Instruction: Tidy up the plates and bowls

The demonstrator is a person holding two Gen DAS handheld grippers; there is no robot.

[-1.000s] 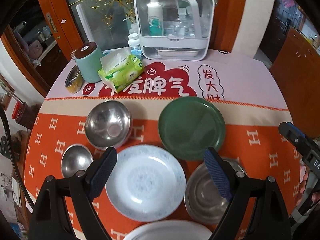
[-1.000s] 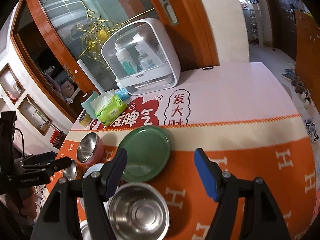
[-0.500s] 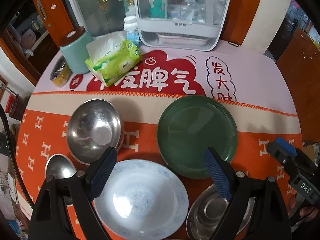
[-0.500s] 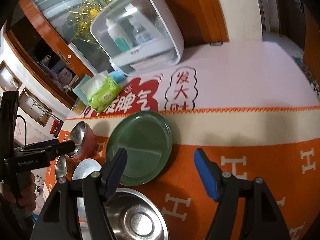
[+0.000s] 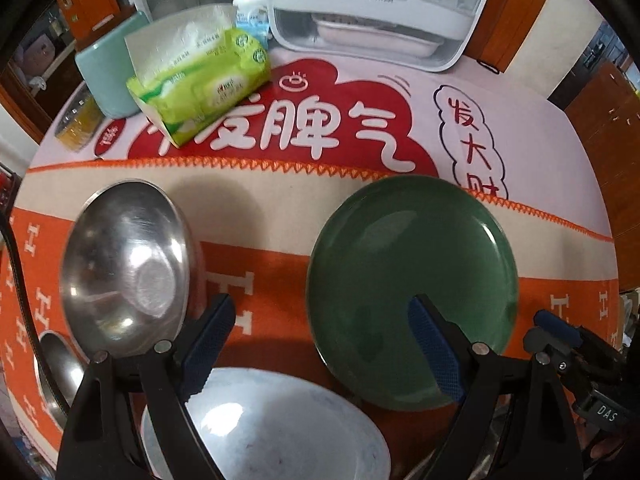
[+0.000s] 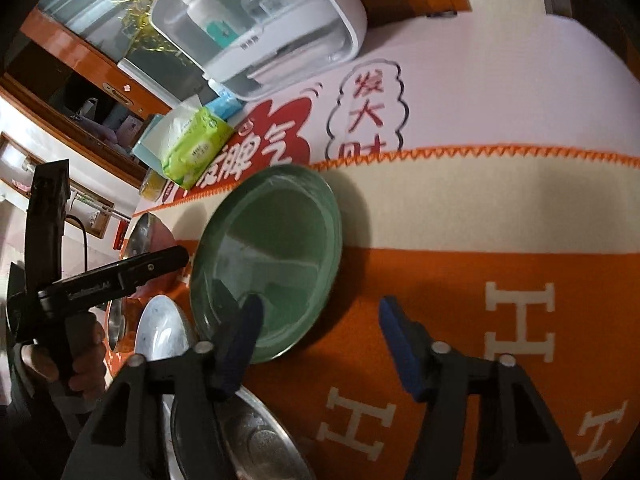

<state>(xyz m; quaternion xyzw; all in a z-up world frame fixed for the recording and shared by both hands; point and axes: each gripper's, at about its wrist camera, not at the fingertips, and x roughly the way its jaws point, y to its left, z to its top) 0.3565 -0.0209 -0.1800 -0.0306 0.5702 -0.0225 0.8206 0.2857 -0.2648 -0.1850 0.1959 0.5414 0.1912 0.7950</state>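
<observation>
The right gripper (image 6: 320, 332) has its jaws closing, and the near edge of the green plate (image 6: 272, 248) sits between them. The left gripper (image 5: 316, 340) has its jaws wide open and holds nothing. A white plate (image 5: 288, 424) lies just below it, a steel bowl (image 5: 124, 264) beside it, all on the orange surface (image 6: 460, 280).

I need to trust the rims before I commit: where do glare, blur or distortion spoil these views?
Left wrist view: bright glare on the white plate and steel bowl; green plate rim crisp; fisheye bends the edges. Right wrist view: motion-blurred storage box, reflections across the green plate.
</observation>
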